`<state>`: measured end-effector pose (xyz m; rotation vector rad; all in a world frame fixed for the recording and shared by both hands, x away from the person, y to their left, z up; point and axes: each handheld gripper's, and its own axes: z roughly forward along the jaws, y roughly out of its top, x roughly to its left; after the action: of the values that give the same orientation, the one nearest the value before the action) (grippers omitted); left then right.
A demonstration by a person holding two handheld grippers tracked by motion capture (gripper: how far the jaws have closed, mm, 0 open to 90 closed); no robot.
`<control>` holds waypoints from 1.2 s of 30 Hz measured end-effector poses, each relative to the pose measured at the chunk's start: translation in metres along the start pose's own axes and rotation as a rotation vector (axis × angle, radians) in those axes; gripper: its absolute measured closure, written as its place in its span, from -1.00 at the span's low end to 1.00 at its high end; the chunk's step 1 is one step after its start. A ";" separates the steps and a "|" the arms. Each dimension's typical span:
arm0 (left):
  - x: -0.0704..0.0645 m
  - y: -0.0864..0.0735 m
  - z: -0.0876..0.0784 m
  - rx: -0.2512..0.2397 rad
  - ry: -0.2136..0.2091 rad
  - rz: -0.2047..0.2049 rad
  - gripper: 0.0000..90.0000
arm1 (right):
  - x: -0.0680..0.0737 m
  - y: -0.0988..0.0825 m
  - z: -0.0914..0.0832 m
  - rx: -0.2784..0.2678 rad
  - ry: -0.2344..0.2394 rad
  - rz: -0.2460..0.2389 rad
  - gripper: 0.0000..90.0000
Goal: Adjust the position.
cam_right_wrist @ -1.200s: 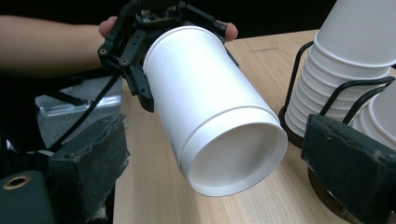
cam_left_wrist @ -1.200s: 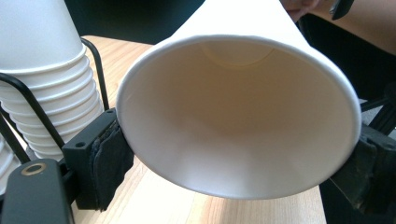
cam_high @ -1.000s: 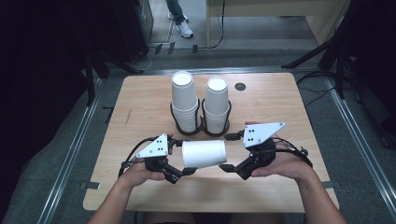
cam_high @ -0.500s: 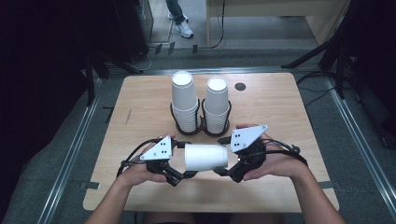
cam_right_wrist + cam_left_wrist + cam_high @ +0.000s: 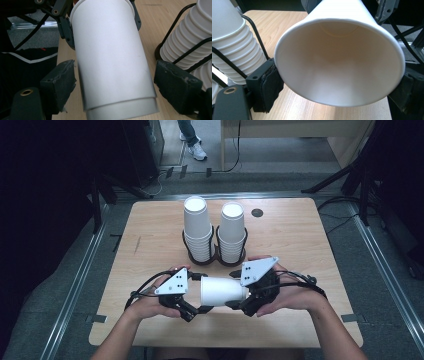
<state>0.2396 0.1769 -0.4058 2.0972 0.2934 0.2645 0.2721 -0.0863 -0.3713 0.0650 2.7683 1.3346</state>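
You've got the white paper cup (image 5: 223, 291) lying sideways just in front of the two cup stacks (image 5: 215, 232). Your left gripper (image 5: 337, 82) is clamped on its rim. Your right gripper (image 5: 115, 82) has just been closing around the base end, left pad touching, right pad slightly off.

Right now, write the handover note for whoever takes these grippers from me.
Left hand-held gripper: shut on the rim of the paper cup, which lies on its side.
Right hand-held gripper: jaws have just been closing around the cup's base end; firm contact unclear.
Two cup stacks stand in the wire holder behind.
Done: cup is bridged between both grippers.
Left: probably secure the right grip, then release the left.
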 end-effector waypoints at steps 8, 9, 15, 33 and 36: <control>-0.001 0.002 0.000 0.018 0.000 0.020 -0.77 | 0.001 -0.002 0.005 0.037 0.005 -0.006 -0.60; -0.001 0.002 0.000 0.018 0.000 0.024 -0.77 | 0.001 -0.002 0.005 0.037 0.004 -0.010 -0.60; -0.002 0.003 0.001 0.023 -0.001 0.030 -0.77 | 0.001 -0.002 0.008 0.051 0.005 -0.011 -0.60; -0.004 0.003 0.003 0.028 -0.013 0.039 -0.77 | 0.003 -0.005 0.015 0.101 0.033 -0.024 -0.52; -0.005 0.003 0.003 0.031 -0.017 0.041 -0.77 | 0.003 -0.006 0.014 0.112 0.043 -0.020 -0.50</control>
<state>0.2365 0.1711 -0.4050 2.1365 0.2464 0.2679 0.2705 -0.0784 -0.3848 0.0143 2.8697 1.1888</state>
